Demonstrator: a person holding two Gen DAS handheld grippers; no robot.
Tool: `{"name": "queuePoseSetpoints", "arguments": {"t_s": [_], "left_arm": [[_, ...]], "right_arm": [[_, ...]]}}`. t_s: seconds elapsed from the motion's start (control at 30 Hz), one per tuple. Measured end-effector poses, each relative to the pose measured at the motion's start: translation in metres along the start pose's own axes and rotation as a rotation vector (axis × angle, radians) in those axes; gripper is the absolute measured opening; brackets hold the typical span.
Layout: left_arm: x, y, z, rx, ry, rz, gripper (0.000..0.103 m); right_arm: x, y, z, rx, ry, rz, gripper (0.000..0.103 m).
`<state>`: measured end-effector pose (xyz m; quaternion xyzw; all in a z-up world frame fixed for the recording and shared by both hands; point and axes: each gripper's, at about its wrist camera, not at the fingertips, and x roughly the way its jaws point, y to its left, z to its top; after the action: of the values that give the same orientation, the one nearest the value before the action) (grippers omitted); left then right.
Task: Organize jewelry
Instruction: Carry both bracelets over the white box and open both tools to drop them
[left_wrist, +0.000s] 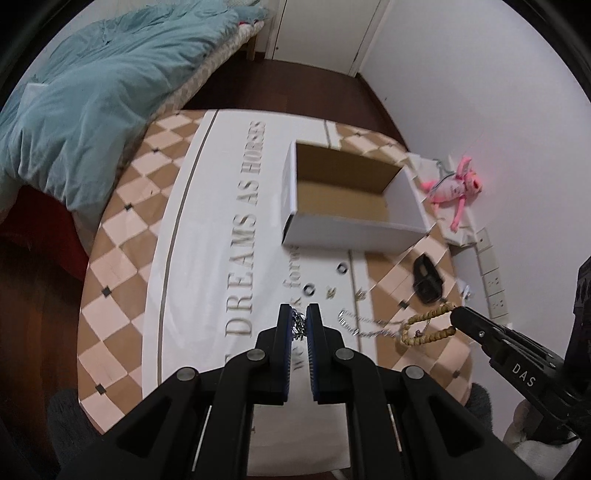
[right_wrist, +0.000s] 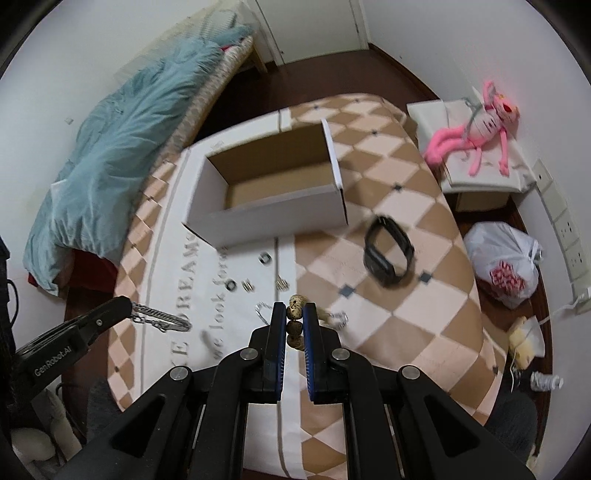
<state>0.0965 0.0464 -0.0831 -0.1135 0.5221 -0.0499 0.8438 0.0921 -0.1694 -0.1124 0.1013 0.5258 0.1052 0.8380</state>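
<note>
Tongs, left: left tongs (left_wrist: 300, 321) are closed narrow on a silver metal link chain (right_wrist: 162, 320); the right wrist view shows most of it hanging free from the tips above the surface.
Tongs, right: right tongs (right_wrist: 294, 320) pinch a string of tan speckled wooden beads (left_wrist: 424, 330); the left wrist view shows its loop dangling below the tips.
Destination: open white cardboard box with a brown inside (left_wrist: 354, 195) stands farther along the checked brown-and-cream cloth-covered surface (right_wrist: 406, 295), well apart from both sets of tongs, and looks to have nothing in it.
Left on the surface: two small dark rings (left_wrist: 308, 290), two little gold-toned pieces (right_wrist: 248, 285), a thin silver chain (left_wrist: 360, 325) and a black watch with a looped strap (right_wrist: 388, 251).
Risk, slip: the link chain seems held by only a few links, so a swing or quick carry could pull it loose.
Risk, snag: the hanging bead loop sits close over the thin silver chain and could drag it along.
Risk, tangle: both dangling pieces heading for one box could cross and knot.
Risk, rim: a low pass could catch a trailing end on the box wall.
Risk, scatter: sweeping ends could knock the rings toward the surface edge.
</note>
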Motion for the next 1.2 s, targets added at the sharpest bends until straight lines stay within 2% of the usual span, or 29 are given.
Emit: {"name": "queuePoseSetpoints", "arguments": {"t_s": [0.23,0.4,0.63,0.87,0.93,1.03,1.07,1.1,1.13,1.17,1.2], "left_arm": [[-0.018,-0.018,0.052,0.043,-0.079,-0.036,0.005],[-0.008,-0.028,0.097,0.081,-0.1,-0.034,0.005],[0.042,-0.026,0.141,0.083,-0.013,-0.052,0.005],[0.097,-0.02,0.162,0.022,0.084,-0.086,0.005],[0.104,-0.02,0.164,0.009,0.091,-0.07,0.006],[0.114,-0.02,0.168,0.004,0.109,-0.02,0.007],[0.116,-0.019,0.169,0.005,0.116,0.001,0.009],[0.116,-0.018,0.17,0.012,0.113,0.029,0.017],[0.114,-0.018,0.169,0.022,0.099,0.056,0.037],[0.112,-0.017,0.168,0.035,0.078,0.079,0.05],[0.109,-0.016,0.166,0.042,0.06,0.105,0.077]], "right_arm": [[-0.032,0.02,0.056,-0.06,-0.08,0.064,0.009],[-0.031,0.038,0.109,-0.112,-0.12,0.07,0.009],[0.026,0.044,0.165,-0.121,-0.02,0.067,0.009],[0.089,0.036,0.182,-0.133,0.094,0.03,0.009],[0.103,0.032,0.185,-0.13,0.135,0.037,0.009],[0.118,0.024,0.186,-0.118,0.183,0.024,0.013],[0.12,0.023,0.186,-0.121,0.189,0.012,0.023],[0.12,0.021,0.186,-0.124,0.189,-0.002,0.041],[0.119,0.02,0.186,-0.13,0.187,-0.017,0.05],[0.117,0.02,0.184,-0.138,0.182,-0.032,0.063],[0.115,0.02,0.184,-0.146,0.177,-0.044,0.069]]}}
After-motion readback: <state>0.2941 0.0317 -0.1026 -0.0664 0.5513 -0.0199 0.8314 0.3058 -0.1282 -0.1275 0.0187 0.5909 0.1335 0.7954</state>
